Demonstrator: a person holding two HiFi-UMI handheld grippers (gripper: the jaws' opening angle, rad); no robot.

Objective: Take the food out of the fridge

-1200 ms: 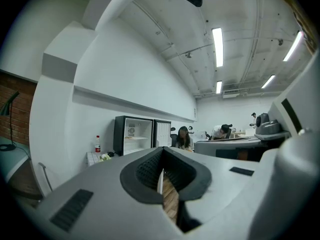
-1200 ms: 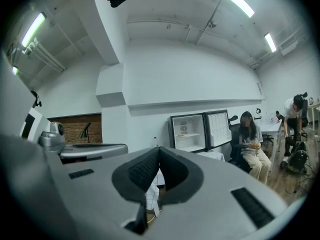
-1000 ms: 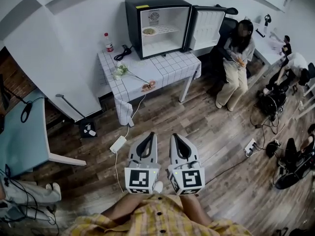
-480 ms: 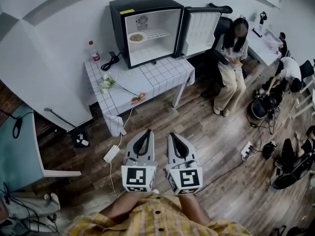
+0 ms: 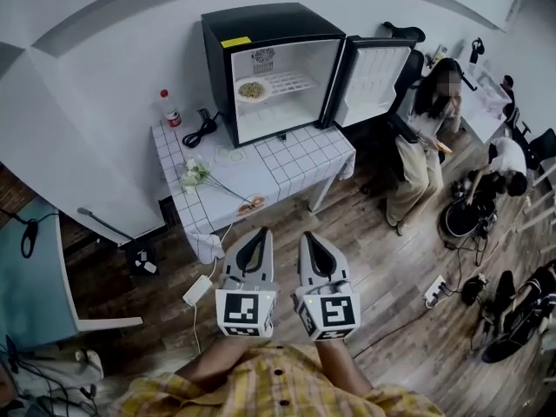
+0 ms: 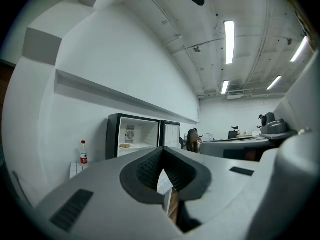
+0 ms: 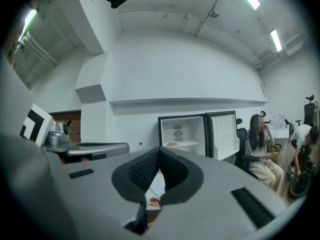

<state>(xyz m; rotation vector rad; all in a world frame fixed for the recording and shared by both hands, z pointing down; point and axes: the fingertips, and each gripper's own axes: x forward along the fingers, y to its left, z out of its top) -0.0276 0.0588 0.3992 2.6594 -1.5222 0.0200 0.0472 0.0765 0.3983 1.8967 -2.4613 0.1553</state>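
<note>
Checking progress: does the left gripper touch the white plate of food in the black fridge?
Apart. Head view: left gripper hangs over wooden floor, far from the white plate.

Office-like lab: desk (image 5: pixel 35 268), floor power strip (image 5: pixel 432 291), seated people (image 5: pixel 423 137).

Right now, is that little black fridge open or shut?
Open. The fridge stands with its door swung out to the right, baring a plate of food on the shelf.

No readable text, yellow sticker (image 5: pixel 234 42) on fridge (image 5: pixel 271 23) too small to read, bottle (image 5: pixel 169 109) label illegible
</note>
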